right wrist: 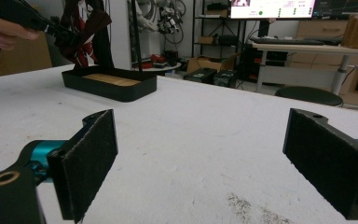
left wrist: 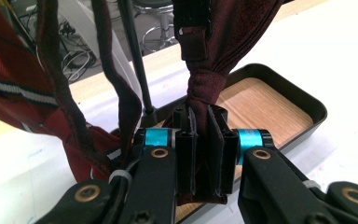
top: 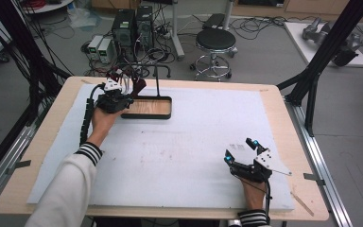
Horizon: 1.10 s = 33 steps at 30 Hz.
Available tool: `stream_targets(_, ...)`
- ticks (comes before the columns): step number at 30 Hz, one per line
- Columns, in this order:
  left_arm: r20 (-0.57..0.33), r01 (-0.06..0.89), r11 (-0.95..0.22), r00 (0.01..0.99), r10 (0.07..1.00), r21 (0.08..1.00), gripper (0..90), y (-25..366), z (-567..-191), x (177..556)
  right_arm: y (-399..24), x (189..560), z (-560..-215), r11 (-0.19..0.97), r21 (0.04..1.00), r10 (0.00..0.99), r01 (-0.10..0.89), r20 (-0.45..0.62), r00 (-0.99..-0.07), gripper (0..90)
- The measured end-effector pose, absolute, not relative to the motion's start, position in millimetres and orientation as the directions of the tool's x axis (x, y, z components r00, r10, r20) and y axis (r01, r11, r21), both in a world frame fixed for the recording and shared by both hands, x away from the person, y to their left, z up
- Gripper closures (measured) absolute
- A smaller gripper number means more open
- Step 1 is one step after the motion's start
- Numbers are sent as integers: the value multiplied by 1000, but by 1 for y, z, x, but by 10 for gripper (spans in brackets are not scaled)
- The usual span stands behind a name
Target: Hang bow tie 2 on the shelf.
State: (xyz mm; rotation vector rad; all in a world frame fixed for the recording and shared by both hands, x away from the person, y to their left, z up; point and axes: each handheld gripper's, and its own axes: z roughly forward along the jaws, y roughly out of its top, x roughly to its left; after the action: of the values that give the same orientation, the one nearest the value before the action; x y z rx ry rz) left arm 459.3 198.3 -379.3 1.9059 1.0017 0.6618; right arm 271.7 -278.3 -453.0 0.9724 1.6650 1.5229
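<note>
A dark maroon strap of soft fabric (left wrist: 205, 88) was pinched between the black padded jaws of the left gripper (left wrist: 207, 158), which had clamped tight on it; the strap rose straight up from the jaws and hung from above. To that gripper's left drooped a red band with black-and-white stripes (left wrist: 23, 93), part of the same bundle. Just beyond the jaws lay a black rectangular tray with a wooden floor (left wrist: 303, 109), a thin black upright rod (left wrist: 137, 65) standing at its near end. In the high view the left gripper (top: 121, 91) sat at the tray's (top: 149, 116) left end. The right gripper (top: 240, 150) rested well apart on the white foam-covered table (top: 184, 146), its jaws spread wide and holding nothing.
</note>
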Motion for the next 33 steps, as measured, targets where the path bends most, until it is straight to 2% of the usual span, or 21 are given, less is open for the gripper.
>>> stream_targets(11, 55, 378, -304, 546, 836, 874, 809, 194, -378, 465, -279, 272, -453, 39, 996, 866, 86, 9, -500, 92)
stream_targets(16, 59, 365, -307, 556, 829, 879, 776, 195, -377, 464, -279, 272, -453, 44, 996, 865, 81, 3, -502, 92)
stream_targets(23, 29, 357, -281, 572, 820, 891, 607, 200, -374, 462, -279, 272, -453, 40, 996, 867, 82, 6, -499, 92)
stream_targets(25, 30, 347, -283, 583, 812, 894, 523, 200, -373, 461, -278, 271, -453, 37, 996, 866, 86, 11, -499, 92)
stream_targets(29, 26, 316, -276, 613, 790, 908, 285, 200, -371, 457, -279, 272, -453, 43, 996, 866, 80, 3, -500, 92)
stream_targets(33, 20, 280, -254, 635, 772, 926, 191, 204, -370, 448, -279, 272, -453, 43, 996, 866, 80, 2, -500, 92)
